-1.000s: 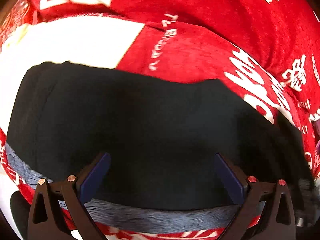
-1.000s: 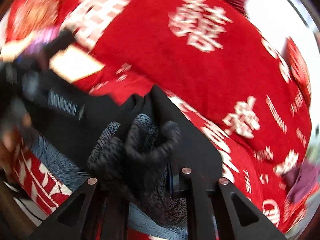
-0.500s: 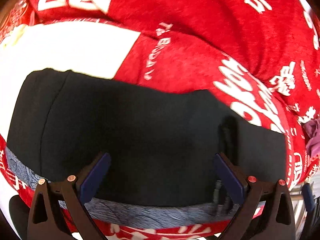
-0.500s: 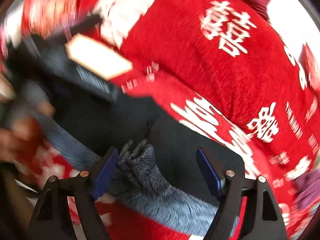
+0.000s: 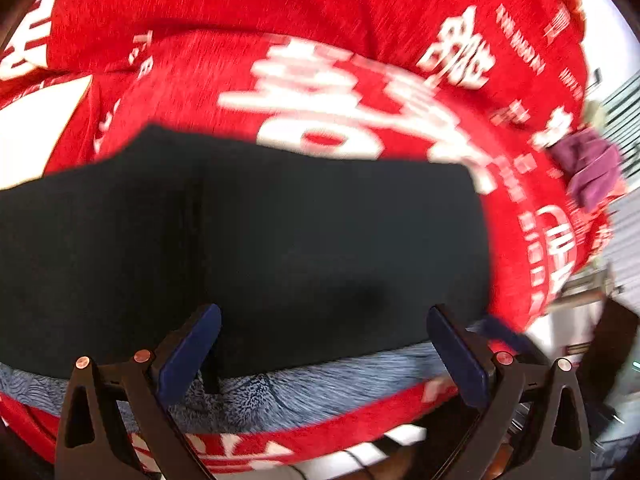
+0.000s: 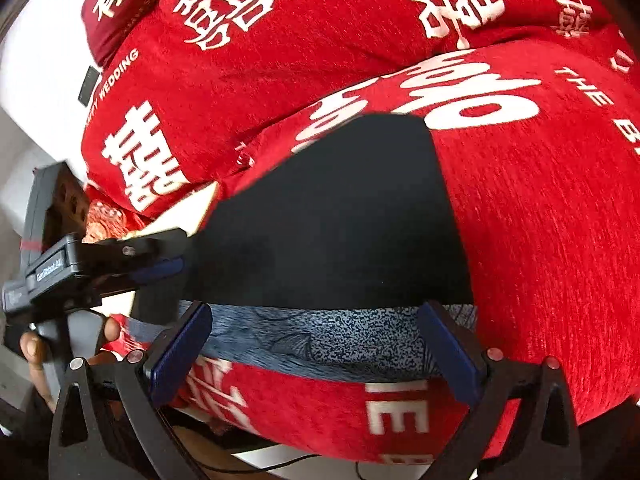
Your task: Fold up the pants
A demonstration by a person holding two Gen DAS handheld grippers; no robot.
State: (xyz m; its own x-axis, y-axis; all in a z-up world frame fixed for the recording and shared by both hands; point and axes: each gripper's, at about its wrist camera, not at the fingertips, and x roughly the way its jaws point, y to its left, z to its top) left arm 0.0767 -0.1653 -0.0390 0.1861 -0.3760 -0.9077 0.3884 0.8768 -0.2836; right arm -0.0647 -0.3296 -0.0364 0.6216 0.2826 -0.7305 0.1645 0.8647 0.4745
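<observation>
The black pants (image 5: pixel 320 248) lie folded flat on the red blanket (image 5: pixel 320 20), with a grey-blue fleecy lining band (image 5: pixel 280 392) along their near edge. My left gripper (image 5: pixel 324 340) hovers open over that edge with nothing pinched. In the right wrist view the pants (image 6: pixel 340 220) show as a dark rectangle above the lining band (image 6: pixel 320 340). My right gripper (image 6: pixel 316 320) is over the band, its jaws still opening wide and clear of the cloth. The left gripper (image 6: pixel 176 256) appears at the pants' left end, held by a hand (image 6: pixel 32 344).
The blanket (image 6: pixel 520 240) carries big white characters and covers a bed. A purple cloth (image 5: pixel 592 168) lies at its right edge, a dark red pillow (image 6: pixel 112 12) at the far left. A white sheet patch (image 5: pixel 32 132) and a dark box (image 6: pixel 52 200) sit nearby.
My right gripper let go of the bunched pants cloth, opened wide and swung round. The cloth dropped flat onto the fold. My left gripper slid to the right along the near edge.
</observation>
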